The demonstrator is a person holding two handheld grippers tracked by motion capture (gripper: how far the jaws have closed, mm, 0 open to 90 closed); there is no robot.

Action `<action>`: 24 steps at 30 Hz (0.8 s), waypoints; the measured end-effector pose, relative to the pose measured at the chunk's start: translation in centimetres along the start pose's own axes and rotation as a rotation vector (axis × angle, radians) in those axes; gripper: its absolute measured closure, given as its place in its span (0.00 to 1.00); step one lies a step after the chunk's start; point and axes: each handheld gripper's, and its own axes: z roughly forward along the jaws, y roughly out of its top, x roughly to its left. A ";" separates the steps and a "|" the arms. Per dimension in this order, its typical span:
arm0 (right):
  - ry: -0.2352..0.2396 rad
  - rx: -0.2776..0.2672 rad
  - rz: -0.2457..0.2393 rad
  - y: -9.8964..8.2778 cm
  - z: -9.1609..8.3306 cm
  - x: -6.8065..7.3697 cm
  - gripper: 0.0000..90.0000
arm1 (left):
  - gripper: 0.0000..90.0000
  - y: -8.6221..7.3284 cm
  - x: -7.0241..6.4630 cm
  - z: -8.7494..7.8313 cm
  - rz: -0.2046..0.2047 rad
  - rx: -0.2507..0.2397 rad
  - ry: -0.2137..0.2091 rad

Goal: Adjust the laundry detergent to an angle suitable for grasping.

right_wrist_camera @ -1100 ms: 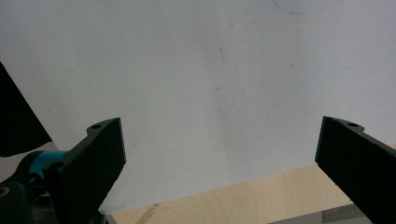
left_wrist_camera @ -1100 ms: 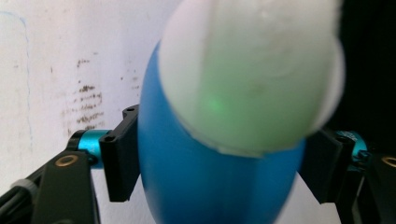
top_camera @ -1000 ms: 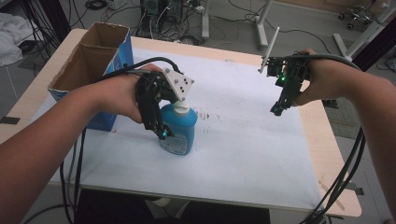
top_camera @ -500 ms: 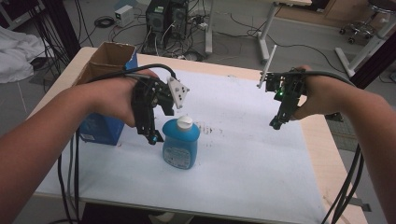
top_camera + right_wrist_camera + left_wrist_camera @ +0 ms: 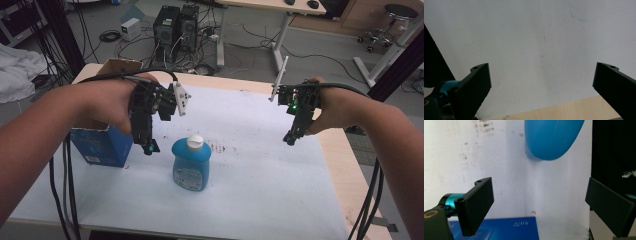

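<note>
Beside the upright blue bottle, left claw hangs apart, just opened — right claw apart.

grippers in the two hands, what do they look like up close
Both are black two-finger tools. The left gripper carries a pale grey three-cornered plate on top, and a teal metal fitting sits at the base of one flat black finger. The right gripper has a small green light on its body. Black cables trail from each. Both forearms are bare, with no sleeves in view.
</note>
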 end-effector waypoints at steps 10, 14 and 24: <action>0.003 -0.019 -0.004 -0.2 -0.9 0.0 0.01 | 0.02 -0.4 0.6 -1.9 -0.043 0.089 0.006; 0.001 -0.019 0.001 -0.2 -1.1 0.0 0.01 | 0.02 -0.6 0.9 -2.8 -0.054 0.109 0.002; -0.008 -0.019 -0.001 -0.3 -1.3 0.1 0.01 | 0.02 -0.1 0.7 -3.0 -0.069 0.128 0.038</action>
